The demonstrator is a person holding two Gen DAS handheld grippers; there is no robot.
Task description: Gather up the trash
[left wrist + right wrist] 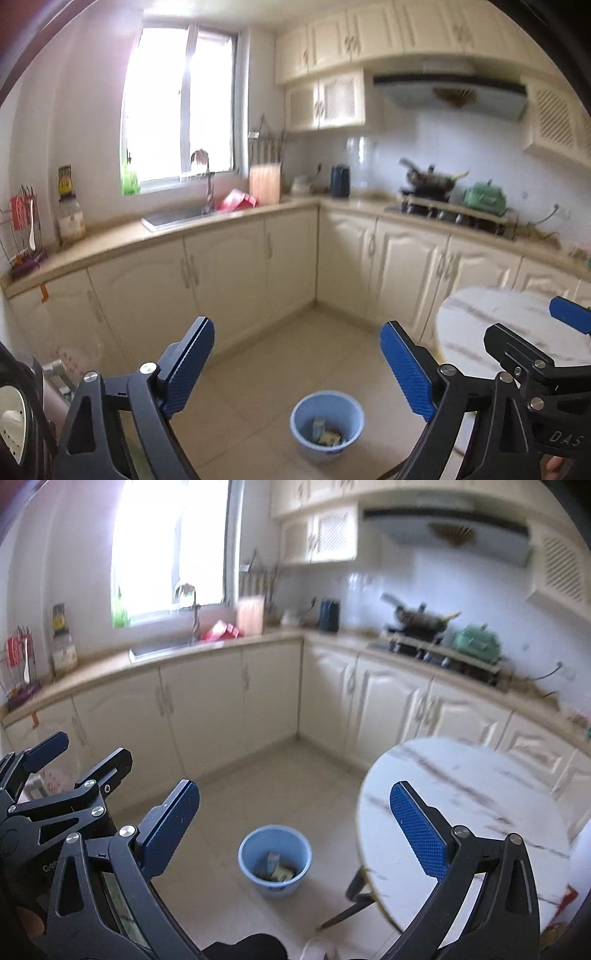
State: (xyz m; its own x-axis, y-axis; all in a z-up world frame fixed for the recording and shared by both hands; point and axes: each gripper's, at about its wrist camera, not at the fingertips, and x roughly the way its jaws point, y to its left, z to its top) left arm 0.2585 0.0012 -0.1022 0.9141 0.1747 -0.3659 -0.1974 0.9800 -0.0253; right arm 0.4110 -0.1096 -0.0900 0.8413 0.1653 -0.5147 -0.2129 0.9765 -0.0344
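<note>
A light blue bucket [327, 424] stands on the tiled floor with a few pieces of trash [325, 435] inside. It also shows in the right wrist view [274, 858], with trash [277, 869] at its bottom. My left gripper [297, 363] is open and empty, held high above the floor behind the bucket. My right gripper [295, 827] is open and empty, also high above the bucket, beside the round table. Each gripper shows at the edge of the other's view.
A round white marble table [465, 812] on dark legs stands right of the bucket. Cream cabinets [229, 273] line the far walls, with a sink [177, 216], a stove with a pan [432, 184], and a green kettle [484, 197].
</note>
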